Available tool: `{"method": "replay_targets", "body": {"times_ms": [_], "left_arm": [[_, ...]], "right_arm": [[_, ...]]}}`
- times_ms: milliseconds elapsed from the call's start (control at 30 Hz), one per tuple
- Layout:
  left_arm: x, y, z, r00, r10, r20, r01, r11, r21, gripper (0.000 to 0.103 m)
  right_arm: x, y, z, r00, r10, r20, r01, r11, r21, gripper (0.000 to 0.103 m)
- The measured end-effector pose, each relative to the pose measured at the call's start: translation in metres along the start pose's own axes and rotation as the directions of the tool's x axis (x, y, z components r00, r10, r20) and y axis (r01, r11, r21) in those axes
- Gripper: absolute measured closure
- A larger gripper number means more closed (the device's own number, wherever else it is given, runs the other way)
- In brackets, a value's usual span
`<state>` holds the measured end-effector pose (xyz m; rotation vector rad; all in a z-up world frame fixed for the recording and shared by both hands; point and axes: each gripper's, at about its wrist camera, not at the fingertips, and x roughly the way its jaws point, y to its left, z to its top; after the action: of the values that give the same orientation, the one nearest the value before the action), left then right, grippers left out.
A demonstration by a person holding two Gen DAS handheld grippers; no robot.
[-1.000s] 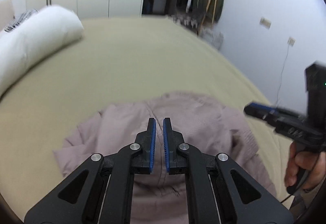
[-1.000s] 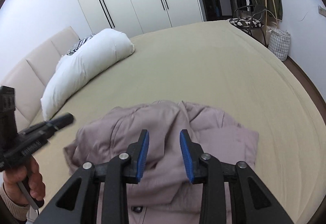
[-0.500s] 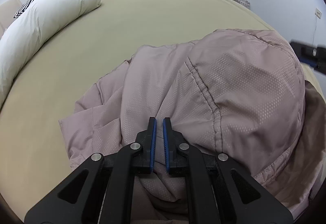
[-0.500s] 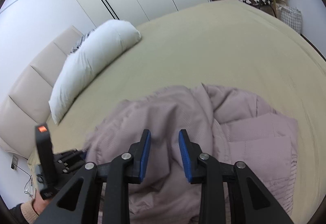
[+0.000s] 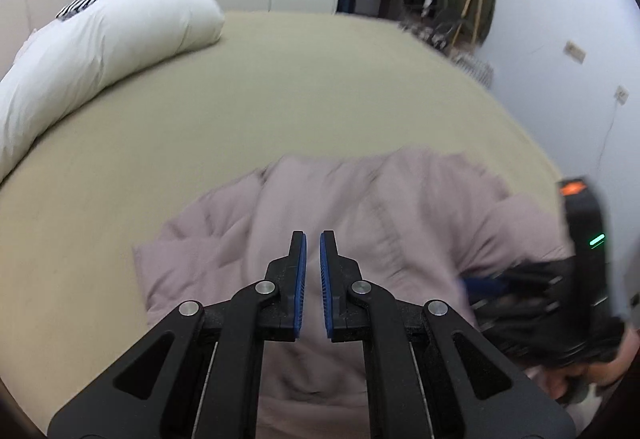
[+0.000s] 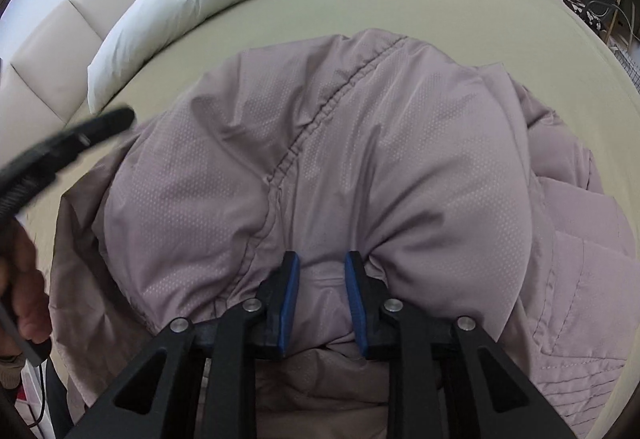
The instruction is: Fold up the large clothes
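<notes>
1. The mauve padded jacket point(image 6: 360, 143) lay bunched on the bed point(image 5: 280, 79), near its foot edge, well apart from the white pillow point(image 5: 100, 51) at the head.
2. The right gripper point(image 6: 322, 299) sat buried in the puffed fabric, a fold wedged between its blue pads; the jaws stood part-way apart, and whether they were actually pinching it cannot be told.
3. The left gripper point(image 5: 313, 279) hovered above the jacket with jaws nearly closed, a slim gap between them and nothing held.
4. The jacket's puckered seam ran away from the right jaws toward the pillow; judging by this, the right hand was nearer for the next lift.
</notes>
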<state>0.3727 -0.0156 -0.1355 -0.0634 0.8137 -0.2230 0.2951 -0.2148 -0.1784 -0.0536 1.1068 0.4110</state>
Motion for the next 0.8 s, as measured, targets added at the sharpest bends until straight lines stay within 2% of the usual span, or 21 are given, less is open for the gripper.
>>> {"method": "replay_targets", "body": {"times_ms": [67, 167, 233, 367, 467, 500, 567, 667, 733, 800], "left_arm": [[0.004, -0.02, 0.003, 1.0, -0.022, -0.005, 0.022, 0.998, 0.052, 0.097], [0.042, -0.035, -0.009, 0.991, -0.002, -0.131, 0.017, 0.994, 0.112, 0.097], [0.073, -0.032, -0.029, 0.974, 0.05, -0.221, -0.012, 0.985, 0.17, 0.097], [0.077, -0.026, -0.041, 0.976, 0.041, -0.215, -0.004, 0.986, 0.169, 0.097], [0.077, -0.028, -0.043, 0.974, 0.055, -0.222, -0.009, 0.979, 0.204, 0.097], [0.078, -0.027, -0.044, 0.973, 0.052, -0.225, -0.005, 0.979, 0.205, 0.097], [0.076, -0.026, -0.043, 0.973, 0.042, -0.226, 0.001, 0.982, 0.19, 0.097], [0.072, -0.028, -0.047, 0.973, 0.039, -0.225, 0.003, 0.984, 0.181, 0.097], [0.08, -0.025, -0.05, 0.975, 0.038, -0.219, 0.003, 0.983, 0.185, 0.097], [0.078, -0.023, -0.053, 0.976, 0.027, -0.218, 0.012, 0.985, 0.175, 0.097]], "right_arm": [[0.001, 0.003, 0.002, 1.0, -0.014, -0.022, 0.014, 1.0, -0.024, 0.079], [0.001, 0.006, 0.006, 0.999, -0.013, -0.042, 0.011, 0.999, -0.045, 0.081], [0.001, 0.006, 0.006, 0.999, -0.006, -0.043, 0.004, 0.999, -0.054, 0.083], [0.0, 0.005, 0.003, 0.998, 0.013, -0.055, -0.017, 0.997, -0.073, 0.084], [-0.012, -0.002, 0.012, 0.996, 0.039, -0.077, -0.041, 0.999, -0.016, 0.085], [-0.019, -0.006, 0.016, 0.997, 0.045, -0.058, -0.044, 0.999, 0.018, 0.085], [-0.043, -0.009, 0.028, 0.998, 0.045, 0.035, -0.047, 0.998, 0.05, 0.085], [-0.063, -0.008, 0.045, 0.987, 0.068, 0.147, -0.079, 0.994, 0.072, 0.083], [-0.049, 0.004, 0.049, 0.988, 0.104, 0.119, -0.11, 0.993, 0.045, 0.083], [-0.025, 0.02, 0.041, 0.994, 0.103, 0.043, -0.103, 0.995, -0.007, 0.083]]}}
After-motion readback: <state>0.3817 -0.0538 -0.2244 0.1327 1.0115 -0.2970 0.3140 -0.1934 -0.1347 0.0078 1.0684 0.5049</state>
